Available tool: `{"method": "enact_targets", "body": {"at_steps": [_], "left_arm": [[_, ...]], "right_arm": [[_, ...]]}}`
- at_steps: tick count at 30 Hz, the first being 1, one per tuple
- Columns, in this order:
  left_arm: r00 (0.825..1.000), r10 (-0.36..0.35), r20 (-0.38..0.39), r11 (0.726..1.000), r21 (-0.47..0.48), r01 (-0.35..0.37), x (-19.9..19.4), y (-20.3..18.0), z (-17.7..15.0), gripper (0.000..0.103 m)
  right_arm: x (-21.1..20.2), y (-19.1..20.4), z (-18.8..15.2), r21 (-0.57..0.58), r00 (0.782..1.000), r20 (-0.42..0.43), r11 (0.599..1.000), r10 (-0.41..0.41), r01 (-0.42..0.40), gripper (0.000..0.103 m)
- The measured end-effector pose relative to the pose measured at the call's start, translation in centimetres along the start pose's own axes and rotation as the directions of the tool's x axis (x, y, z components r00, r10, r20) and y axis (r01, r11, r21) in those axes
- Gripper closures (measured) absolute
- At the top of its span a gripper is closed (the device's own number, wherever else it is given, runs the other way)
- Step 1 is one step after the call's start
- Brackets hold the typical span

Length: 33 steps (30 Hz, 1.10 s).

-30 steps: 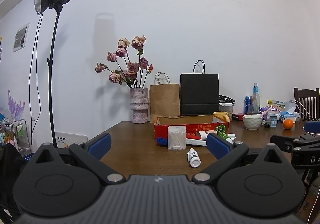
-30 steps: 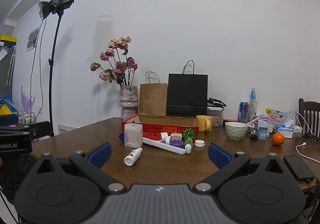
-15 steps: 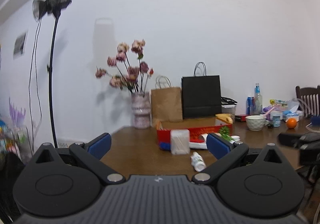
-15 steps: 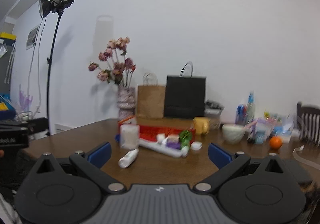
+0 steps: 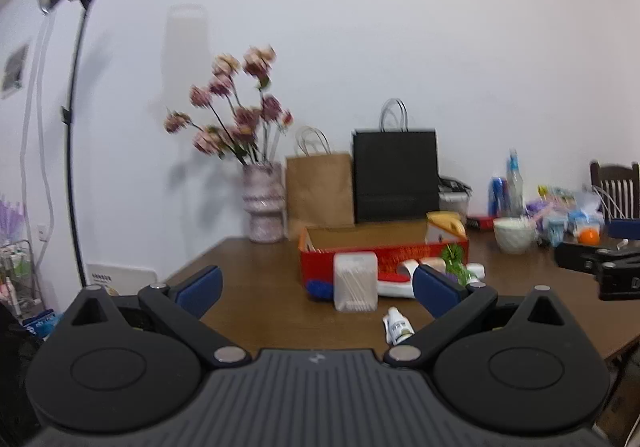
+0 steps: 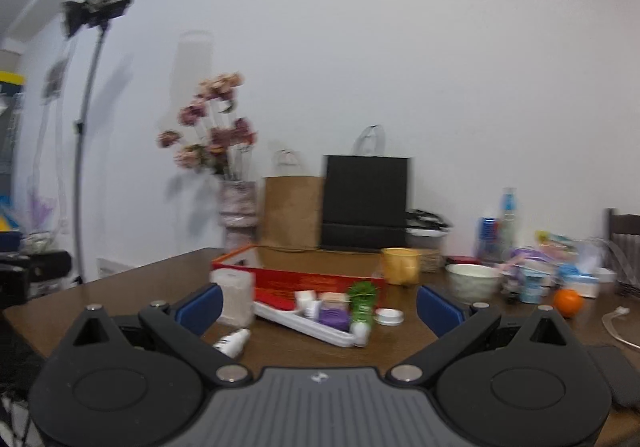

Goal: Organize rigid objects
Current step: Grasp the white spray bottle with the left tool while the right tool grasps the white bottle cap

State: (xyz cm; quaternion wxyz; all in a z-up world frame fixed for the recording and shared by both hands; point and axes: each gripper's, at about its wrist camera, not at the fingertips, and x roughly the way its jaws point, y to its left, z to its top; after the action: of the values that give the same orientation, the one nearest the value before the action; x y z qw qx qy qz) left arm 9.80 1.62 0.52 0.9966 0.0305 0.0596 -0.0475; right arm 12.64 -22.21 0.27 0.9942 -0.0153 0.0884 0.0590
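A red open box (image 5: 384, 250) (image 6: 298, 275) stands on the brown table (image 5: 256, 287). In front of it are a clear box of cotton swabs (image 5: 355, 280) (image 6: 234, 298), a small white bottle lying flat (image 5: 397, 326) (image 6: 233, 341), a long white tray (image 6: 304, 321) with a purple item (image 6: 334, 314), a green spiky thing (image 6: 362, 299) and a white lid (image 6: 389, 316). My left gripper (image 5: 318, 289) is open and empty, short of the swab box. My right gripper (image 6: 318, 303) is open and empty too, with the tray seen between its fingers.
A vase of pink flowers (image 5: 262, 203), a brown paper bag (image 5: 319, 187) and a black bag (image 5: 394, 175) line the back wall. A yellow mug (image 6: 400, 265), white bowl (image 6: 472, 281), orange (image 6: 567, 302) and bottles crowd the right. A light stand (image 5: 74, 127) is at the left.
Both grippers have moved forward toward the table; the box and small items look larger and lower in both views. Both stay open. Nothing on the table has moved.
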Motion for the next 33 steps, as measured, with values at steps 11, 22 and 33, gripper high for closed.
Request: {"method": "enact_targets", "body": {"at_steps": [11,22,33], "left_arm": [[0.968,-0.069,-0.243,0.995,-0.089,0.048,8.6,-0.7,-1.4,0.000],[0.923,-0.167,-0.348,0.985,-0.095,0.143,17.1,-4.3,-2.5,0.000],[0.847,-0.147,-0.511,0.989,-0.049,0.142,23.4,-6.4,-4.5,0.028]], "right_arm": [[9.3,-1.3,-0.2,0.065,0.980,-0.191,0.997,0.061,-0.049,0.001],[16.6,-5.0,-0.7,0.017,0.962,-0.272,1.000,0.018,-0.013,0.022],[27.7,-13.7,-1.3,0.099,0.919,-0.394,0.993,-0.021,0.065,0.042]]}}
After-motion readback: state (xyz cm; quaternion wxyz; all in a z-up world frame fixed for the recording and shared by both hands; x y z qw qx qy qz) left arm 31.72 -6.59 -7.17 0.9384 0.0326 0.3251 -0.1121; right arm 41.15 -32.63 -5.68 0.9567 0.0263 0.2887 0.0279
